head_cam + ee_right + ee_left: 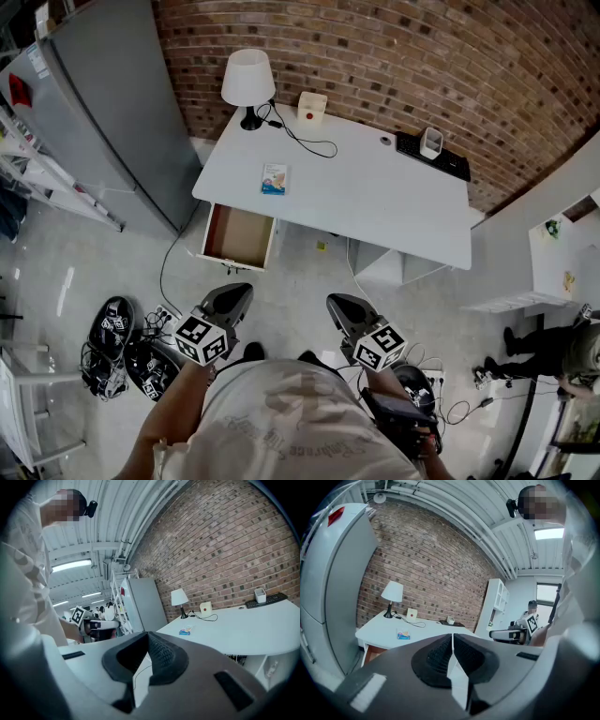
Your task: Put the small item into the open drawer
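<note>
A small blue and white packet (274, 178) lies flat on the white desk (375, 202), near its left end. Below that end a wooden drawer (238, 236) stands pulled out, nothing visible inside. Both grippers hang close to my body, well short of the desk. My left gripper (237, 292) is shut with nothing in it; my right gripper (335, 304) is shut and empty too. The packet (403, 634) shows far off in the left gripper view, behind my left gripper (453, 641), and the packet (185, 631) also shows beyond my right gripper (148, 641).
On the desk stand a white lamp (248, 84), a small white box (311, 106) with a cable, a keyboard (432, 156) and a cup (430, 142). A grey fridge (103, 112) stands left of the desk. Cables and black gear (117, 342) lie on the floor at left.
</note>
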`<state>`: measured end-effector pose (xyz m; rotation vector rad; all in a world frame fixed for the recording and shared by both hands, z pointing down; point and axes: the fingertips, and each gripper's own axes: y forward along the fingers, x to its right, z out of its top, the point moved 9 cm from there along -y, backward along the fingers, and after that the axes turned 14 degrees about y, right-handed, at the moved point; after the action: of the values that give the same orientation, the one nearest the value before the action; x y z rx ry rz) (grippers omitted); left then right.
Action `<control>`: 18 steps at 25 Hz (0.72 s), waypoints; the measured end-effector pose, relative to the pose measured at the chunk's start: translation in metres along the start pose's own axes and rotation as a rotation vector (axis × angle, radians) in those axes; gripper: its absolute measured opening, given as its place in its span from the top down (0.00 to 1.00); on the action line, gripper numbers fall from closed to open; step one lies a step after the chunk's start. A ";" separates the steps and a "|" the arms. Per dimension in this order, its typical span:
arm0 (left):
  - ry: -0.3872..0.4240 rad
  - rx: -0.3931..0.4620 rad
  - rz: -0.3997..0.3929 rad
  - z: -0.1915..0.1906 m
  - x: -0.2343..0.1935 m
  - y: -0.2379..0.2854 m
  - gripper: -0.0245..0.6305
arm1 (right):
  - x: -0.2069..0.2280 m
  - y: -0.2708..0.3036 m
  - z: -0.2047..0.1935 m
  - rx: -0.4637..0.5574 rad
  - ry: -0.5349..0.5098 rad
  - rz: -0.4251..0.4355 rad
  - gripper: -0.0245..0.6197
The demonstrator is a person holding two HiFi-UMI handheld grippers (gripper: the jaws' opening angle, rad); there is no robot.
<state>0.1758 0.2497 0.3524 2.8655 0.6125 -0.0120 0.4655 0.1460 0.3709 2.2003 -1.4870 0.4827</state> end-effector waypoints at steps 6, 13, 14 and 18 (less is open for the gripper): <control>-0.005 -0.014 -0.011 -0.005 0.008 0.001 0.94 | 0.000 -0.003 -0.001 0.015 0.016 0.004 0.95; -0.016 -0.041 -0.033 -0.013 0.024 0.004 0.94 | 0.004 -0.010 -0.005 0.044 0.060 -0.008 0.95; -0.017 -0.045 -0.038 -0.013 0.027 0.005 0.94 | 0.005 -0.011 -0.006 0.042 0.064 -0.014 0.95; -0.017 -0.060 -0.050 -0.014 0.035 0.008 0.94 | 0.008 -0.018 -0.008 0.034 0.073 -0.037 0.95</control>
<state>0.2107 0.2599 0.3659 2.7895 0.6690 -0.0251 0.4850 0.1499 0.3791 2.2074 -1.4081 0.5740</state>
